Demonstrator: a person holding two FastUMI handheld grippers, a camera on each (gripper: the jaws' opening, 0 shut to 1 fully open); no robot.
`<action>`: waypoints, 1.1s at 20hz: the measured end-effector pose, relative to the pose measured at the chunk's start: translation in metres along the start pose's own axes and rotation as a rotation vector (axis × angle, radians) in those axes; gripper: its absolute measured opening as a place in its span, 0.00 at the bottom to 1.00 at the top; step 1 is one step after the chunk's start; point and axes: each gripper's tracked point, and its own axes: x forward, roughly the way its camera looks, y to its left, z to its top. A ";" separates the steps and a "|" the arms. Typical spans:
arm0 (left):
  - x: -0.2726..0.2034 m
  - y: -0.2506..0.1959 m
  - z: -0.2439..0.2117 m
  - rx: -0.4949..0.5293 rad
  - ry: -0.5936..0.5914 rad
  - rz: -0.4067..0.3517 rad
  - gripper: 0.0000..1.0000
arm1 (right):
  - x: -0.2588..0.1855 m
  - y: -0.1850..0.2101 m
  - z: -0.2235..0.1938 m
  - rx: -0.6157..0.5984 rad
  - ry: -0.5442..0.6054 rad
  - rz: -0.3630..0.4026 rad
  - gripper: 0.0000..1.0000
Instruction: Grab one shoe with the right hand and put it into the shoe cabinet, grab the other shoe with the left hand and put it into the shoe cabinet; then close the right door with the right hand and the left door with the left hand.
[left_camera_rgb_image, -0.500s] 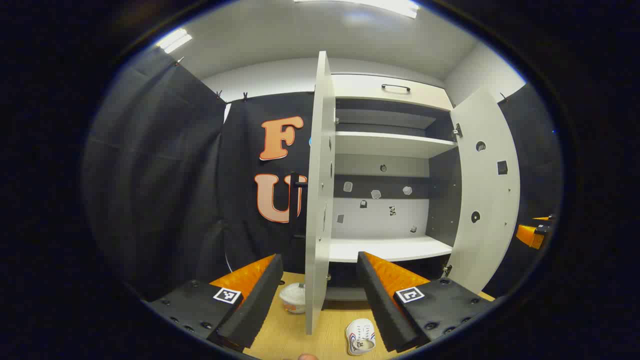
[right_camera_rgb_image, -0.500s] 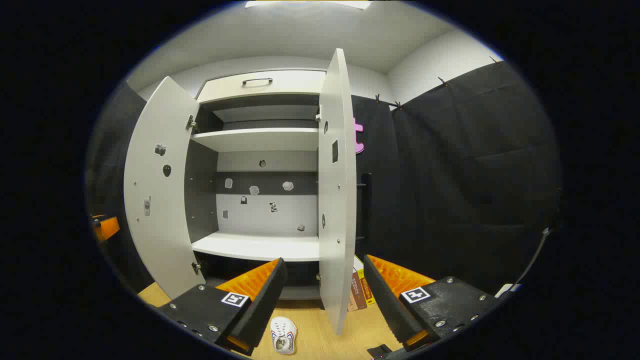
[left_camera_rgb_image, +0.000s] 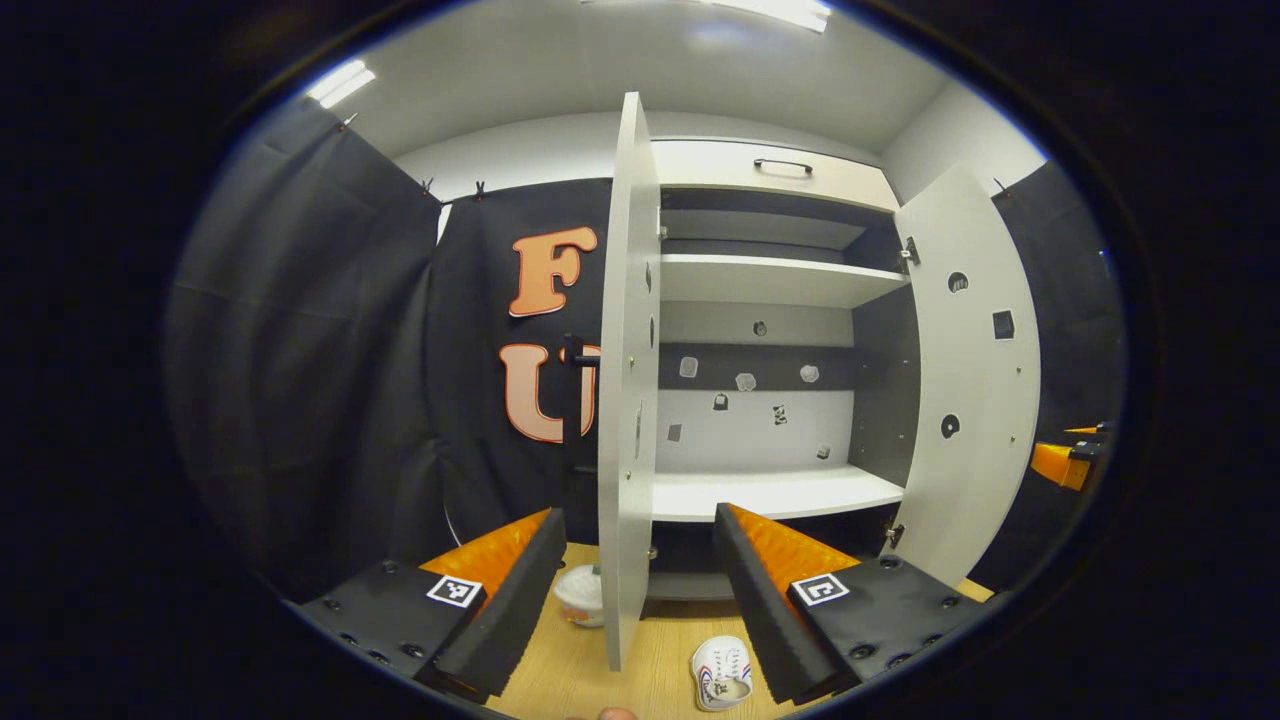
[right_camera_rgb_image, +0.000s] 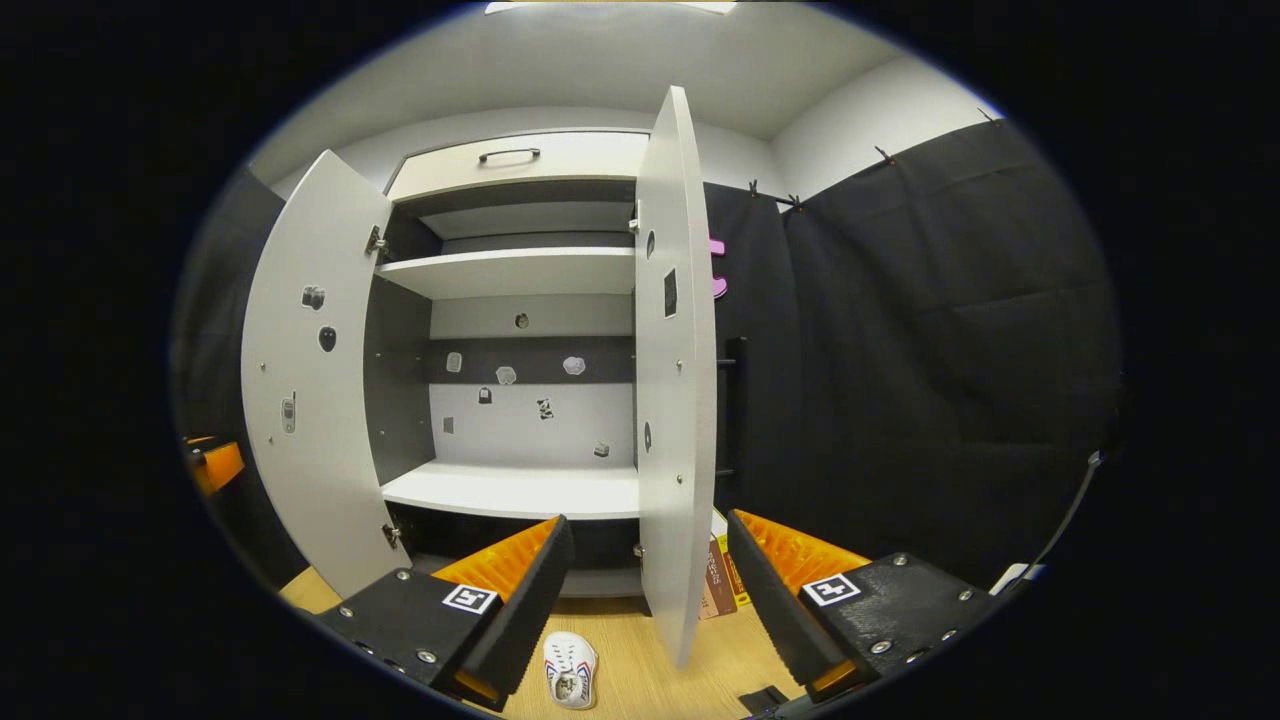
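Note:
The white shoe cabinet (left_camera_rgb_image: 770, 280) stands ahead with both doors swung out. In the left gripper view its left door (left_camera_rgb_image: 622, 400) faces me edge-on and its right door (left_camera_rgb_image: 968, 380) angles outward. A small white shoe (left_camera_rgb_image: 722, 672) with red and blue marks lies on the wooden floor before the opening, below my open left gripper (left_camera_rgb_image: 637, 515). In the right gripper view a white shoe (right_camera_rgb_image: 570, 672) lies just under my open right gripper (right_camera_rgb_image: 650, 520), left of the right door (right_camera_rgb_image: 680, 380). Neither gripper holds anything.
A white bowl (left_camera_rgb_image: 583, 595) sits on the floor by the left door's foot. Some books (right_camera_rgb_image: 722, 580) lean behind the right door. The lower shelf (right_camera_rgb_image: 520, 492) is white, with small stickers on the back panel. Black cloth hangs on both sides.
Both views have shifted slightly, and the cabinet looks a little larger and nearer. The shoe, bowl and doors have not moved; both grippers stay open.

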 end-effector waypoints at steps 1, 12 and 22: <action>0.001 -0.001 -0.001 -0.003 0.003 -0.006 0.96 | -0.001 0.000 0.000 -0.003 0.001 0.000 0.95; 0.014 -0.011 -0.010 -0.002 0.019 -0.025 0.96 | 0.013 0.010 -0.031 -0.017 0.042 0.011 0.95; 0.007 0.003 -0.014 0.011 0.020 0.014 0.96 | 0.036 0.062 -0.165 -0.036 0.198 0.111 0.95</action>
